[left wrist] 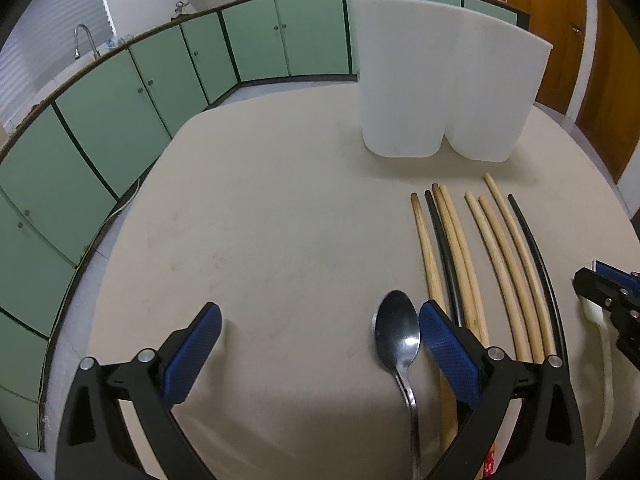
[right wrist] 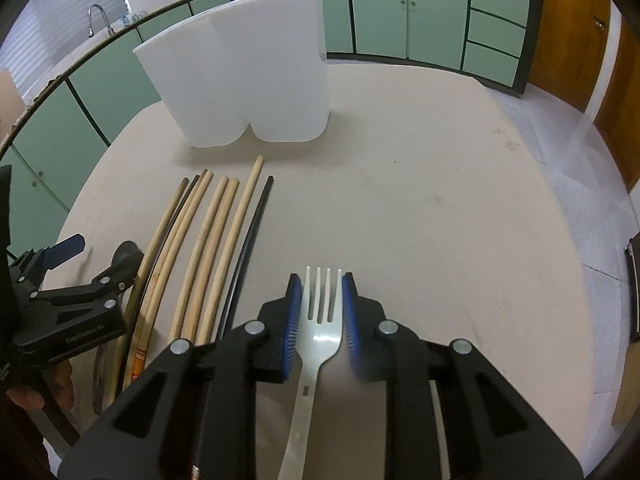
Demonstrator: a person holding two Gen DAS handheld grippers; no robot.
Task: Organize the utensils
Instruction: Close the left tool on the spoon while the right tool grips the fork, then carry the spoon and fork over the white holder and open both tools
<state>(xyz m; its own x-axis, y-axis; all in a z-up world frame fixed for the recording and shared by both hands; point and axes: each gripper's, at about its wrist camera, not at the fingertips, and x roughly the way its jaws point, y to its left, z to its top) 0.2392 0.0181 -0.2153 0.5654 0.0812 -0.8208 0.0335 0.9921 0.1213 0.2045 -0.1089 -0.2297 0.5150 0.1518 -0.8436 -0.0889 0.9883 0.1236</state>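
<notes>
Between the blue pads of the right gripper [right wrist: 318, 312] lies a metal fork [right wrist: 320, 334], flat on the tabletop [right wrist: 440, 208], tines pointing away toward the far edge and handle running back under the tool. The jaws stand close on either side of the fork's head with a thin gap showing on each side, so they look released and not yet clenched. The fork's long axis lines up with the fingers, so a plain squeeze would likely catch it across its width.

The left gripper [left wrist: 320, 340] is spread wide and holds nothing. A metal spoon [left wrist: 396, 332] lies just inside its right pad [left wrist: 444, 344], bowl forward, handle toward the near edge, again parallel to the fingers. I judge each tool nearest its own utensil: right for the fork, left for the spoon.

Between the two grippers lie the chopsticks [left wrist: 472, 248], side by side, tips toward the far edge: six pale wooden and two black. A white utensil [left wrist: 604, 364] of uncertain kind lies by the right gripper in the left view.

Farther on, near the far edge, stands one white two-compartment holder [right wrist: 248, 68], upright; its inside is hidden.
</notes>
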